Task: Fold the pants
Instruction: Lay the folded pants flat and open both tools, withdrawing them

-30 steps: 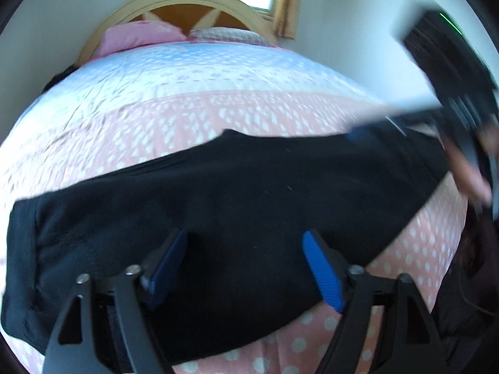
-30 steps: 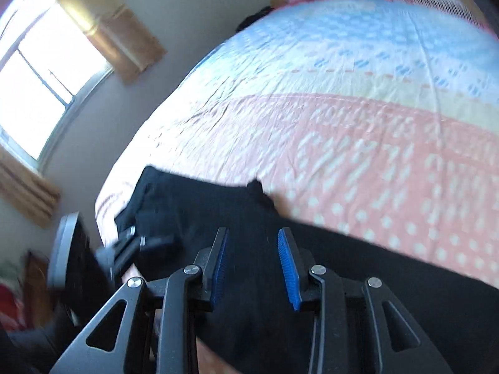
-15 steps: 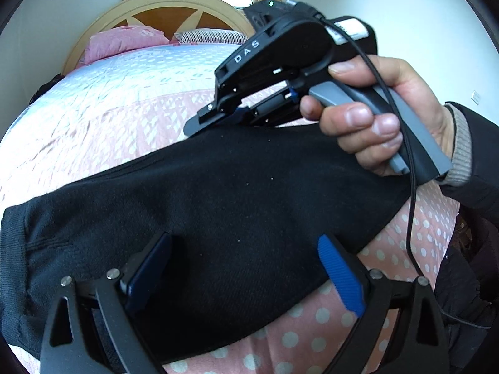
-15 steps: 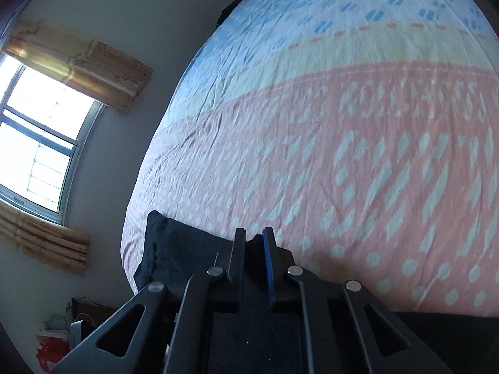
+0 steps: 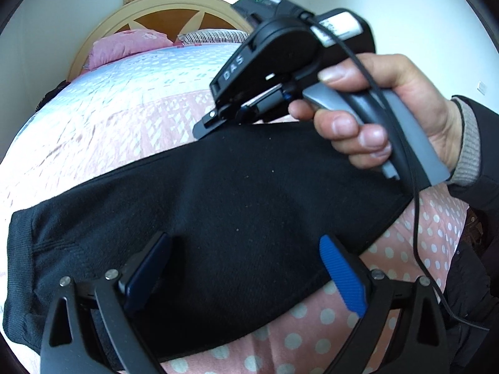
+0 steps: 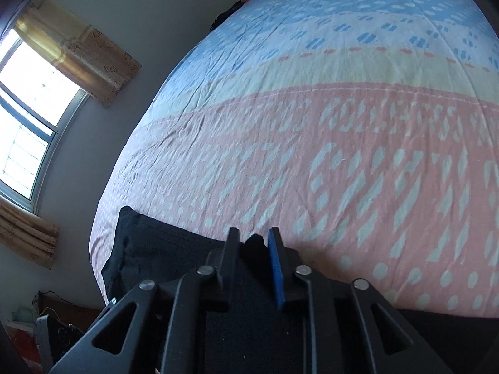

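Note:
Black pants [image 5: 218, 218] lie flat across the near part of the pink dotted bedcover [image 5: 312, 327]. My left gripper [image 5: 243, 238] hovers over their near edge, jaws wide open, nothing pinched. A person's hand [image 5: 374, 109] holds my right gripper [image 5: 202, 127] at the pants' far edge. In the right wrist view the right gripper [image 6: 254, 237] has a small raised fold of the pants [image 6: 254, 246] between its fingers. Its jaws are opening and stand a little apart around the fold. The waistband end of the pants [image 6: 140, 243] lies to the left.
The bedcover [image 6: 343, 124] stretches far ahead in pink, cream and blue bands. A wooden headboard [image 5: 162, 9] and pink pillow [image 5: 128, 46] are at the far end. A window with curtains [image 6: 37, 93] and floor clutter [image 6: 31, 327] are left of the bed.
The right gripper swept in from the right to the pants' far edge and pinched it nearly shut. Its jaws now stand wider around the fold. The left gripper stayed put and opened slightly.

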Demonstrator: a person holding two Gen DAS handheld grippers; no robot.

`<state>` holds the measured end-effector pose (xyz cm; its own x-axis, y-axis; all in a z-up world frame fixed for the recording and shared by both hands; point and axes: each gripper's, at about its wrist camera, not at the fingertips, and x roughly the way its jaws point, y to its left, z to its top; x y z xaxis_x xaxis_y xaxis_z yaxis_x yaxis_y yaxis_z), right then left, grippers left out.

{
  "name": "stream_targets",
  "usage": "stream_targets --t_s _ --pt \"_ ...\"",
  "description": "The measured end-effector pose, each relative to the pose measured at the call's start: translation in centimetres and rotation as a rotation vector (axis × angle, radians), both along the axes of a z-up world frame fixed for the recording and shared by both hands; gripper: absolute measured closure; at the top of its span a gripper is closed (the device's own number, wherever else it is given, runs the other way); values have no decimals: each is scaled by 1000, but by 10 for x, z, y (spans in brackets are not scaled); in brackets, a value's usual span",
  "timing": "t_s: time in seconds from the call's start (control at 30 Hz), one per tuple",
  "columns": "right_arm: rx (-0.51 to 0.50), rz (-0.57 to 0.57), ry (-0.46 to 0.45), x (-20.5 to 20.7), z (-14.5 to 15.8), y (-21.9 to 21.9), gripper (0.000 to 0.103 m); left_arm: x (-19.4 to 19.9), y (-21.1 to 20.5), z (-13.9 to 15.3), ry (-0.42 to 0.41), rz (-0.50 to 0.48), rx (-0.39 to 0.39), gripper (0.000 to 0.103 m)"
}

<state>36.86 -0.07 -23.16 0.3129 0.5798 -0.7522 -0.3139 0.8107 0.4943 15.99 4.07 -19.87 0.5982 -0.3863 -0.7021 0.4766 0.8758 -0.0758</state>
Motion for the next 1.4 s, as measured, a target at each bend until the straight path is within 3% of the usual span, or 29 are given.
stream_targets --t_s 0.07,0.17,0.3,0.37,0.47,0.57,0.63,0.7,0.77,0.93,1.0,1.1,1.2,1.33,1.4 --pt "-43 -3 -62 -14 16 -15 58 -1 2 2 -4 10 -5 4" --pt "-102 33 -168 -50 38 -30 58 -6 17 12 13 41 -35 4" --pt "-179 121 -309 -109 58 -25 58 -1 64 35 -109 191 41 3" --pt "-191 189 -341 -136 56 -6 58 8 96 35 -102 301 70 2" --pt "-219 319 -344 -170 36 28 58 17 147 22 -35 462 30 2" --pt "-309 393 -381 -190 16 52 58 22 175 5 16 537 2 2" --pt "-347 409 -371 -192 2 59 58 27 184 -3 65 544 -49 2" --pt "-385 424 -386 -193 -6 62 60 24 186 -5 66 548 -52 2" --pt "-446 422 -401 -192 -13 66 74 23 183 -9 80 548 -31 1" --pt "-433 413 -402 -199 -10 66 74 30 175 -9 81 564 12 0" --pt "-375 375 -399 -203 -4 53 74 26 177 -7 67 581 10 0" --pt "-313 279 -411 -208 8 14 74 18 172 7 -14 627 47 0" --pt "-309 163 -419 -215 18 -36 74 10 148 31 -90 557 40 0" --pt "-439 3 -448 -229 22 -107 74 -1 88 51 -138 378 1 0" --pt "-436 -86 -401 -232 22 -150 74 -6 48 52 -149 273 10 0"
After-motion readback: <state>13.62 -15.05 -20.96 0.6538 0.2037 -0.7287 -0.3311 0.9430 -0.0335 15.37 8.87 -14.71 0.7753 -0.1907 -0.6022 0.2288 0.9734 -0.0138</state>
